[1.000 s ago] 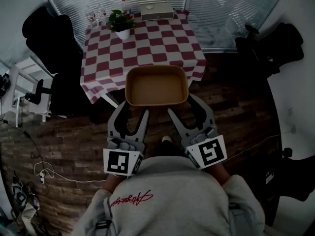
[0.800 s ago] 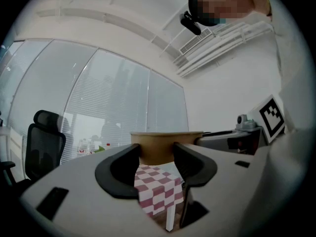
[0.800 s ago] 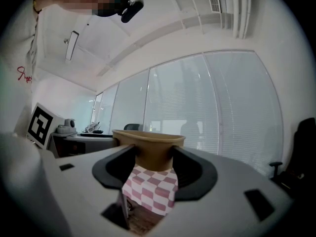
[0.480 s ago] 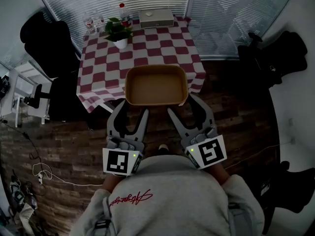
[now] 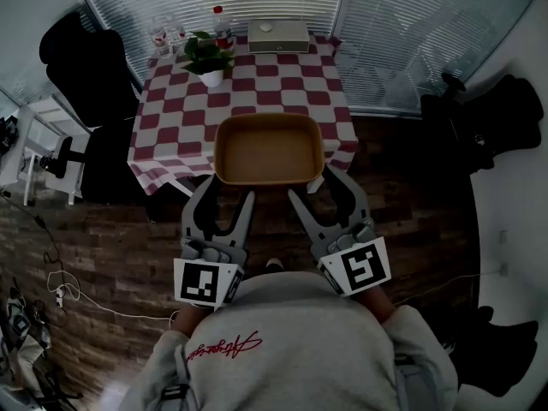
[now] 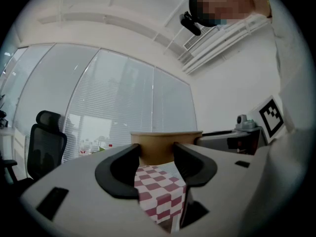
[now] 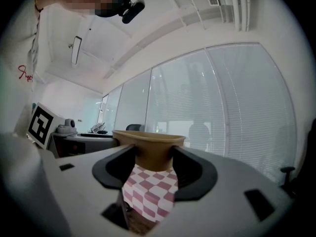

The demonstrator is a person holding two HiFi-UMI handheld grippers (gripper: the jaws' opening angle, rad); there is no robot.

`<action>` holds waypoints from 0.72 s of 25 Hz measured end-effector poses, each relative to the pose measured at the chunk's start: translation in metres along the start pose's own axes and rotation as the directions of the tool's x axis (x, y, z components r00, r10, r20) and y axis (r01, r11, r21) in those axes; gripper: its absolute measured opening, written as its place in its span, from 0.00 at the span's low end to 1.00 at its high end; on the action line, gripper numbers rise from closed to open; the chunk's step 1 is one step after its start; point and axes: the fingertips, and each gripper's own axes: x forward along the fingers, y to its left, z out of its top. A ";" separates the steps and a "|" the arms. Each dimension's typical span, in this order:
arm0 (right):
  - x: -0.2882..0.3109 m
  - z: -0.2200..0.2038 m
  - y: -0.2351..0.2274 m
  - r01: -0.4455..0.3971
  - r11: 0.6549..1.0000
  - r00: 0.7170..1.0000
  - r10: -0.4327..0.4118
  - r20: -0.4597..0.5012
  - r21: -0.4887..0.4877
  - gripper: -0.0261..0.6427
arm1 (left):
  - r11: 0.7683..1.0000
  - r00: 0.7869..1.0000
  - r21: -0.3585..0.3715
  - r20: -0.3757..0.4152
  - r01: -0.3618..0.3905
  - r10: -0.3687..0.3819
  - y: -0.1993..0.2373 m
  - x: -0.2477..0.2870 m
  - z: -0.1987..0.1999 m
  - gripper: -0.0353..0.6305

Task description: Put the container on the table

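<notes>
A shallow brown container [image 5: 268, 148] is held level in the air, over the near edge of a table with a red-and-white checked cloth [image 5: 167, 131]. My left gripper [image 5: 227, 190] is shut on the container's near left corner. My right gripper [image 5: 315, 187] is shut on its near right corner. In the left gripper view the container's wall [image 6: 165, 143] sits between the black pads of the left gripper [image 6: 157, 158], with the checked cloth [image 6: 160, 194] below. The right gripper view shows the same: the container [image 7: 149, 149] in the right gripper [image 7: 152, 163], above the cloth [image 7: 148, 194].
At the table's far side stand a potted plant [image 5: 208, 58], bottles [image 5: 222, 24] and a white box [image 5: 277, 34]. A black office chair [image 5: 86, 67] is left of the table, dark chairs [image 5: 501, 118] are to the right. Window blinds run behind, wood floor lies below.
Both grippers have carried the container forward toward the table. The table now lies nearer, and the container covers more of its near edge. Neither grip has changed.
</notes>
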 end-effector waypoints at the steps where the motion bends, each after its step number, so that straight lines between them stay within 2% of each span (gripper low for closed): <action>1: 0.001 -0.001 -0.002 -0.006 1.000 1.000 0.006 0.000 -0.001 0.39 | 1.000 1.000 0.000 -0.003 -0.006 0.006 0.000 0.001 -0.001 0.38; 8: 0.002 -0.006 -0.001 -0.036 0.999 0.999 0.036 0.014 0.009 0.39 | 0.999 0.999 0.003 -0.001 -0.033 0.033 -0.001 0.000 -0.003 0.38; 18: -0.006 -0.006 -0.008 -0.016 1.000 1.000 0.016 0.015 0.005 0.39 | 1.000 1.000 0.007 -0.006 -0.027 0.027 -0.009 0.002 -0.004 0.38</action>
